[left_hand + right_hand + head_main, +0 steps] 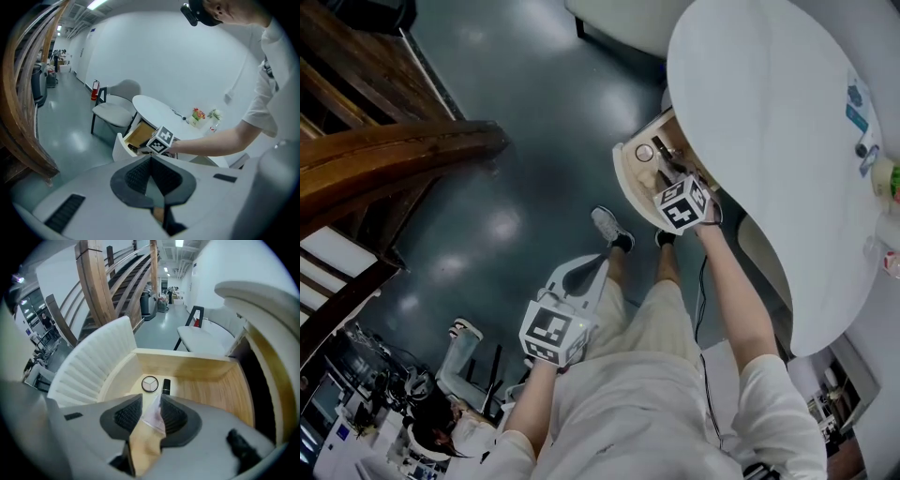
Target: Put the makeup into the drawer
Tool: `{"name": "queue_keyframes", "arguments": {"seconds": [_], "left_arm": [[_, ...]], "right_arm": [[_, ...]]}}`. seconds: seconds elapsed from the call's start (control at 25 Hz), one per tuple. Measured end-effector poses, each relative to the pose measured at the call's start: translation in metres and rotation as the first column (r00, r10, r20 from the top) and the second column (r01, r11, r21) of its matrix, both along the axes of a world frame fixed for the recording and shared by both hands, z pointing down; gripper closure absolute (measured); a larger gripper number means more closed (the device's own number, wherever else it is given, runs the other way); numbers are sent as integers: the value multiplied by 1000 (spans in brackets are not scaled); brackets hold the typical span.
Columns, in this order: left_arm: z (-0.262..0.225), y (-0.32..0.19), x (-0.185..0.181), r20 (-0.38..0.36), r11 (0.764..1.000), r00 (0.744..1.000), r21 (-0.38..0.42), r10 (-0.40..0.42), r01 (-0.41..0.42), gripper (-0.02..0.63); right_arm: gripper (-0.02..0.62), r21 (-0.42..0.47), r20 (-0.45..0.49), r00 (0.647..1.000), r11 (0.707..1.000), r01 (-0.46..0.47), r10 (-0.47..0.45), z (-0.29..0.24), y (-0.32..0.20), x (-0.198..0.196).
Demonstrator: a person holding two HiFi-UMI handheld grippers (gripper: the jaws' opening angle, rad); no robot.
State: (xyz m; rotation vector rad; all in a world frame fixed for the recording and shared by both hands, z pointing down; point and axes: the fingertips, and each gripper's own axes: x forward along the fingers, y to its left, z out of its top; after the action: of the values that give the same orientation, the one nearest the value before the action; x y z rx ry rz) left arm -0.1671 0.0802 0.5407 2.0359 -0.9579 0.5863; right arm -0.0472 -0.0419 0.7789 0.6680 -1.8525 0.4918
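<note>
Left gripper is closed on nothing, while right gripper, jaws apart with a clear packet loose between them, hovers over the open drawer where a round compact lies left of a black tube.

The right gripper has its jaws apart over the open wooden drawer, with a pale translucent packet between them. Beyond lie a round compact and a black tube.

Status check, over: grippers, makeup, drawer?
Left gripper shut, empty, held back. Right gripper open above open drawer, pale packet between its jaws. Round compact, dark tube already in drawer. Nothing blocking.
</note>
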Motion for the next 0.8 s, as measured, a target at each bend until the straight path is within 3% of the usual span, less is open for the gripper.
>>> {"name": "queue_keyframes", "arguments": {"seconds": [0.44, 0.6, 0.8], "left_arm": [[-88, -3, 41, -25, 989, 999, 145, -32, 35, 598], [-121, -25, 59, -55, 969, 999, 245, -1, 15, 598], [-159, -13, 81, -44, 956, 998, 291, 52, -37, 598]], "right_arm": [[539, 108, 164, 986, 994, -9, -9, -152, 46, 2], [574, 204, 265, 962, 972, -116, 59, -224, 25, 14], [581, 219, 399, 906, 945, -242, 140, -299, 55, 33]]}}
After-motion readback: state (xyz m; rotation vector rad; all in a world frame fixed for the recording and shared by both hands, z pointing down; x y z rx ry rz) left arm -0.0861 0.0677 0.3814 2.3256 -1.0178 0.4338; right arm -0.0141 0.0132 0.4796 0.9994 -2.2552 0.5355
